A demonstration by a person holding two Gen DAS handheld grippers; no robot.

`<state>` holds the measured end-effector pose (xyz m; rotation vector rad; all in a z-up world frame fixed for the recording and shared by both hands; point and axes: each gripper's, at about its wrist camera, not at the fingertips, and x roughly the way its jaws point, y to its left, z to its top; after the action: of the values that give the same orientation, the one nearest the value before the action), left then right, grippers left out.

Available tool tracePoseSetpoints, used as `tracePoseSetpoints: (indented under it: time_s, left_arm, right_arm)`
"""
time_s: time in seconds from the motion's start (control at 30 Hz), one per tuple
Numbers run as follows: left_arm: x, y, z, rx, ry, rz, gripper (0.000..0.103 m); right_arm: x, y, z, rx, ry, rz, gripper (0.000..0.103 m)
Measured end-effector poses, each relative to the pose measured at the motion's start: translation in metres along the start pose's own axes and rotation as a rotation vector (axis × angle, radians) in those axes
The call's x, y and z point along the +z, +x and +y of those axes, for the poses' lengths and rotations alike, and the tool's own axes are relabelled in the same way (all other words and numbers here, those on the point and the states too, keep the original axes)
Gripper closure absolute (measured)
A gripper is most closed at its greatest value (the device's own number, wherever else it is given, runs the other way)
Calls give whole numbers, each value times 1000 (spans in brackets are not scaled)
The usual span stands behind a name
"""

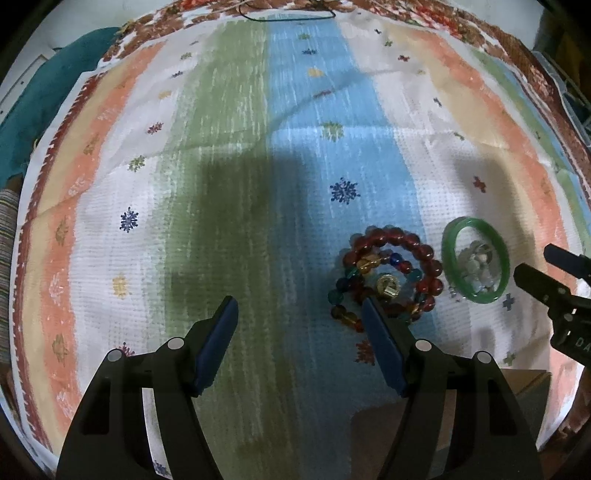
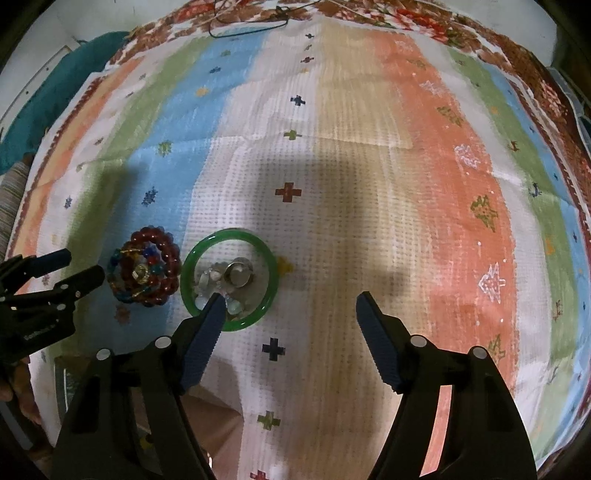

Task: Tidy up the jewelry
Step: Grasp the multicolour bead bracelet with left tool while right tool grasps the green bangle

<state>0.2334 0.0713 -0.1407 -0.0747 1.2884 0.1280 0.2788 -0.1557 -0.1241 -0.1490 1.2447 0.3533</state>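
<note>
A dark red bead bracelet (image 1: 424, 251) lies on the striped cloth with a multicoloured bead bracelet (image 1: 343, 295) and a gold ring (image 1: 388, 286) inside it. To its right a green bangle (image 1: 448, 254) encircles clear beads and a silver ring (image 1: 476, 264). My left gripper (image 1: 300, 306) is open and empty, its right fingertip just before the bead pile. My right gripper (image 2: 290, 301) is open and empty; its left finger overlaps the green bangle (image 2: 271, 271). The red bracelet (image 2: 171, 258) sits left of the bangle there. Each gripper shows in the other's view: right (image 1: 535, 267), left (image 2: 83, 266).
The striped patterned cloth (image 1: 236, 155) covers the table. A teal fabric (image 1: 48, 92) lies beyond its far left edge. A dark cord (image 1: 288, 16) lies at the far edge. A brown cardboard piece (image 1: 461, 398) sits at the near edge.
</note>
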Motion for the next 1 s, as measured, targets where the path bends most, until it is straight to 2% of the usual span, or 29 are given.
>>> tracePoseSetpoints:
  time_s: [0.13,0.2,0.33,0.43,0.5,0.63,0.7,0.77,0.87,1.0]
  left_arm:
    - [2,10,-1,5,14,12,34]
    - [3,14,-1,16,20,19,34]
    - [5,21,1,21,27,25,34]
    - [6,24,0,24,35,27,33]
    - [6,26,-1,27,44,26,37]
    - [6,26,-9,48,74,16,58]
    - [6,26,-13,66,80,16,71]
    - [7,25,-16,87,87,19,90]
    - [7,23,-17,87,84,18,93]
    - [8,19,-13,72,67,17,94]
  right_arm:
    - [2,6,-2,-6,5,6,31]
    - [3,10,-3,-11,10,11,35]
    - [5,19,-5,-8,15,26,36]
    - [6,25,-5,-15,10,32,42]
    - [7,28,-4,-21,4,33,48]
    - [9,34,0,-31,-11,25,54]
    - [8,35,6,-36,-40,17,65]
    - [7,35,11,-35,-64,13,74]
    - [7,35,17,-20,-83,15,94]
    - [4,33,19,-14,-94,7,95]
